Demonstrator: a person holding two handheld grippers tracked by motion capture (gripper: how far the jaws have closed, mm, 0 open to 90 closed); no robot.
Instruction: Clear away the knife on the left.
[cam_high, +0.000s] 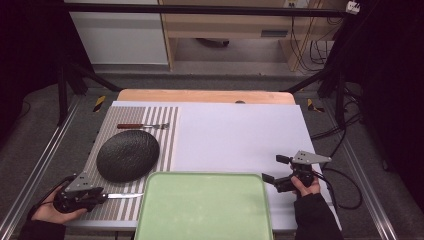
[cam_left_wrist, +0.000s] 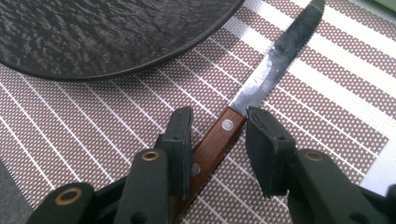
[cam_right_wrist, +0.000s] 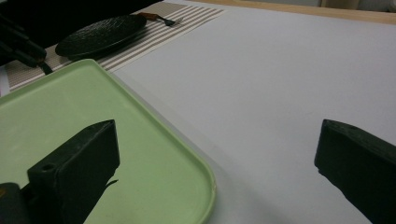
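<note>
Both grippers are black – the left gripper (cam_high: 100, 196) and right gripper (cam_high: 268, 170) each carry a grey three-cornered plate on top, and brass-ringed screw holes mark the left one's blocky jaw arms – with dark sleeves and a black cable trailing

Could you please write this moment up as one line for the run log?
left gripper: jaws astride knife handle, gap on one side | right gripper: open, idle by green tray | knife: flat on striped placemat beside black plate

Grey carpet floor (cam_high: 45, 135) is surrounding the table (cam_high: 205, 96); a pale wooden cabinet (cam_high: 225, 25) is standing far behind, cables (cam_high: 305, 45) hanging right
</note>
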